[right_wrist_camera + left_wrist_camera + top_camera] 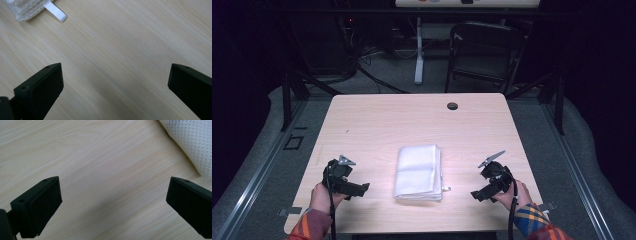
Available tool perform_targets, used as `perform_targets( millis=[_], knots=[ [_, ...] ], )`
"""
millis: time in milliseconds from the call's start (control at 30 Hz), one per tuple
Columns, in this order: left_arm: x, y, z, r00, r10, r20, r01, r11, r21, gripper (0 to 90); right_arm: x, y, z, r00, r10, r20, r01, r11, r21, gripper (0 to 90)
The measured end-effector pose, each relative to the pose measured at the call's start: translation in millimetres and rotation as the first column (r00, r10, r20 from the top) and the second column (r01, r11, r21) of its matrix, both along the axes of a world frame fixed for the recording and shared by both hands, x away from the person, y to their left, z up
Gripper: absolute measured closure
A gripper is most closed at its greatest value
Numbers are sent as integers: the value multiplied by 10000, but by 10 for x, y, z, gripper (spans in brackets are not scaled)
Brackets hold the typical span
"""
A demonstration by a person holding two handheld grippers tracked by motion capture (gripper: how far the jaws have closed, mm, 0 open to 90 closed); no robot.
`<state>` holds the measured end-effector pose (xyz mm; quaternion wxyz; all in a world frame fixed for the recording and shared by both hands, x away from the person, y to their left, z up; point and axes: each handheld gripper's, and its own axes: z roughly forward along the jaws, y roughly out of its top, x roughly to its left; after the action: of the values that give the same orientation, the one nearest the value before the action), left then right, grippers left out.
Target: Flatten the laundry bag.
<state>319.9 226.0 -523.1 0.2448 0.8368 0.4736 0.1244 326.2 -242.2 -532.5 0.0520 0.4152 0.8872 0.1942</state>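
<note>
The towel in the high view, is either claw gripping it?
No, the folded towel lies alone mid-table, with the left claw and the right claw open and apart from it on either side.

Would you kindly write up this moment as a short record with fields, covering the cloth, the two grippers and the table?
cloth: white folded towel, lying flat near the middle of the table's near half
cloth tag: small white tag sticking out at the towel's near right corner
left gripper: jaws open, nothing between them, left of the towel and apart from it
right gripper: jaws open, nothing between them, right of the towel and apart from it
table: light wooden table with a dark round hole near its far edge
</note>
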Motion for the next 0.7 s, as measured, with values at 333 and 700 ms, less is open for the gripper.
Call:
perform_targets(
  millis=[333, 700],
  knots=[
    [11, -122, 21, 9992, -395, -34, 395, 9992, 114, 2, -4, -32, -1, 9999, -35, -99, 35, 10000, 20, 5],
    [23, -365, 33, 9893, -1459, -5, 1458, 9892, -138, 1, 16, 30, -13, 9999, 66, -133, -63, 9997, 239, 18]
  ],
)
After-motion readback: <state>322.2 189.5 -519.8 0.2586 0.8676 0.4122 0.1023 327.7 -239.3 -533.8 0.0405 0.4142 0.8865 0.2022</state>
